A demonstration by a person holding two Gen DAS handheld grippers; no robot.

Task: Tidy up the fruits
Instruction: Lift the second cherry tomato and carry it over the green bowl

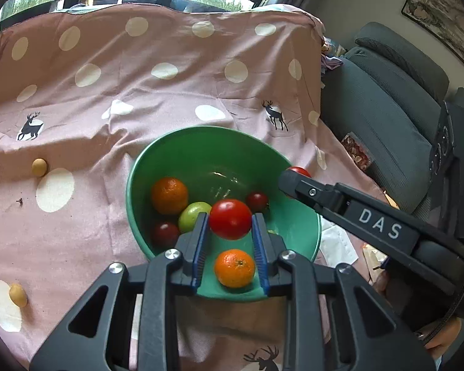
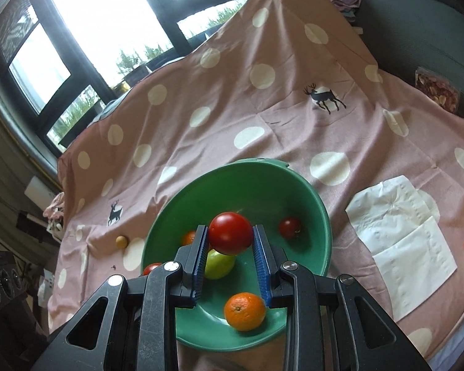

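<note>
A green bowl (image 1: 182, 154) sits on the pink dotted cloth and holds several fruits: two oranges (image 1: 169, 195) (image 1: 234, 267), a green fruit (image 1: 191, 216) and small dark red ones (image 1: 256, 201). My left gripper (image 1: 230, 221) is shut on a red tomato (image 1: 230, 219) above the bowl. My right gripper (image 2: 230, 237) is shut on another red tomato (image 2: 230, 232) above the bowl (image 2: 250, 176). The right gripper also shows in the left wrist view (image 1: 294, 176), over the bowl's right rim, with its tomato (image 1: 300, 171) peeking out.
Two small yellow-brown fruits (image 1: 39, 167) (image 1: 18, 295) lie on the cloth left of the bowl. White paper napkins (image 2: 402, 235) lie right of the bowl. A grey armchair (image 1: 386, 99) stands at the right. Windows are behind the table.
</note>
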